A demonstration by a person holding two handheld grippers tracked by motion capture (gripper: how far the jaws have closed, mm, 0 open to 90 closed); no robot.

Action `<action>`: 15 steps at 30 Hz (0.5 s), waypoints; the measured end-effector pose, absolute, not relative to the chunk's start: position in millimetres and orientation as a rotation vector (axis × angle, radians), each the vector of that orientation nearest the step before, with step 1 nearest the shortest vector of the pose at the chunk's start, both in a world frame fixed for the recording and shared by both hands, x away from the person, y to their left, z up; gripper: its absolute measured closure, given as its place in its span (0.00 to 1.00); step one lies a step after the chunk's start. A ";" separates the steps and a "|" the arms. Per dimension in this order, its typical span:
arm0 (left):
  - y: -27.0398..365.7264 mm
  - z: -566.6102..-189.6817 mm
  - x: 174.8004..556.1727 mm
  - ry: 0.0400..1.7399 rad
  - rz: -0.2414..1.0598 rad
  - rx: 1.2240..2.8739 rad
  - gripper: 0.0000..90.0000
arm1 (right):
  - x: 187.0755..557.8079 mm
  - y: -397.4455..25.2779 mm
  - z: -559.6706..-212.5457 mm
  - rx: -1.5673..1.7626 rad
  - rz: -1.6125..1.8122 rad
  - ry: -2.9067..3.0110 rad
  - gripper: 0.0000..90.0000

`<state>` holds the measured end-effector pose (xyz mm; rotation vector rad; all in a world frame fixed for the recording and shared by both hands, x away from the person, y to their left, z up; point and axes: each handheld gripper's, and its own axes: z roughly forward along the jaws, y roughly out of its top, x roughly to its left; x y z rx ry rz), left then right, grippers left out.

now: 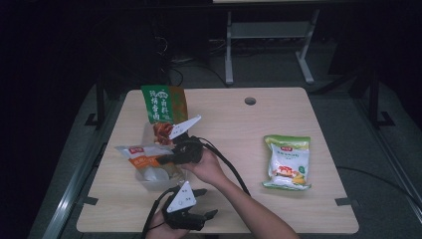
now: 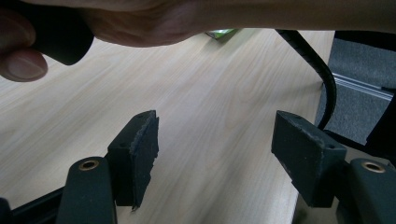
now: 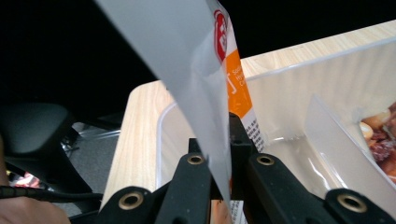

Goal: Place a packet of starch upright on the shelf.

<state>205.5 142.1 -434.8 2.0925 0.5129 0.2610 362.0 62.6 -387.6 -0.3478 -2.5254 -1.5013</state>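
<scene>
An orange and white snack bag [image 1: 144, 157] hangs over a clear plastic bin [image 1: 149, 181] at the table's left. My right gripper [image 1: 168, 160] is shut on the edge of this snack bag [image 3: 187, 70], its jaws pinched flat on the film at the right gripper [image 3: 219, 140], above the bin's wall [image 3: 289, 88]. A green snack bag [image 1: 163, 104] stands upright at the bin's far end. My left gripper [image 1: 205, 203] hovers low near the table's front edge. The left gripper [image 2: 215, 135] is open, with bare wood between its pads [image 2: 142, 149].
A yellow-green and white snack bag [image 1: 287, 162] lies flat on the right half of the wooden table [image 1: 239, 129]. The right gripper's black cable [image 1: 226, 164] trails along the forearm. A round hole [image 1: 250, 101] sits near the table's far edge. Dark floor and a metal frame lie beyond.
</scene>
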 end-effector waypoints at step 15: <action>140.1 -435.9 206.1 0.526 0.245 2.098 0.34 | 360.4 47.4 -388.6 -0.364 -1.404 -2.607 1.00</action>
